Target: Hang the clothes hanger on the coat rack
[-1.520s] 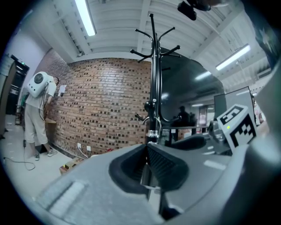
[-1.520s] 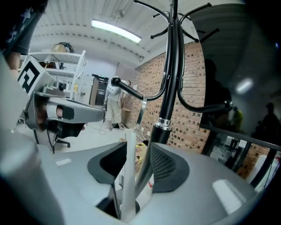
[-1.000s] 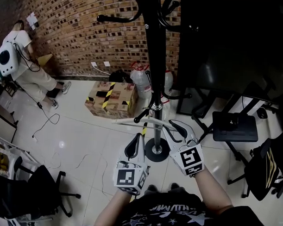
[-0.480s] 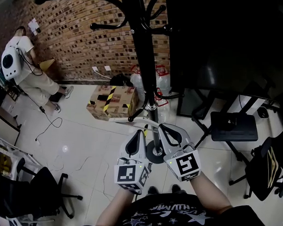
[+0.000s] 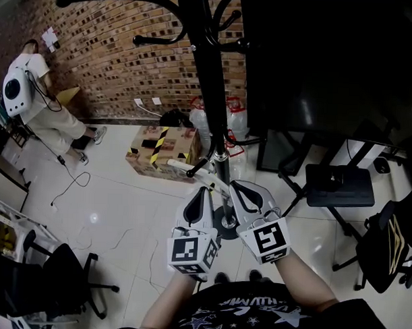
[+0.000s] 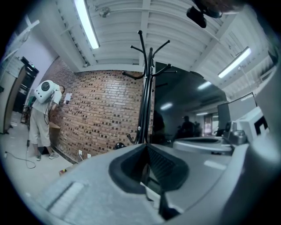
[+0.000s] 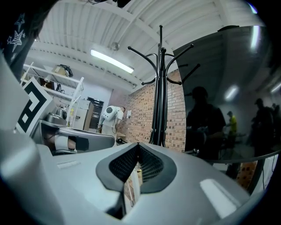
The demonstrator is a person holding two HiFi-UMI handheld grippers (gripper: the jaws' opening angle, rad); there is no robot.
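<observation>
Task thing: clothes hanger (image 5: 176,165), white, tilted, low down just beside the pole of the coat rack (image 5: 210,93), near its lower pegs. Touching a peg or not: can't tell.
R claw (image 5: 235,186): jaws shut tight on the hanger's near end. Right gripper view shows a thin pale strip pinched btwn the pads.
L claw (image 5: 204,190): jaws together, just beside R claw, tip close to the hanger. Nothing clearly held, looks empty.
Upper hooks (image 5: 163,39): bare as far as seen, well above both claws.
Done: hanger gripped by R claw, by the look of it.
Left to do: raise it to an upper hook, seat the hanger's own hook over it, let go. That's most of the job, I'd judge.
Progress: early.
Watch: grip sits at one end, so the hanger prob. droops or swings on the way up.
</observation>
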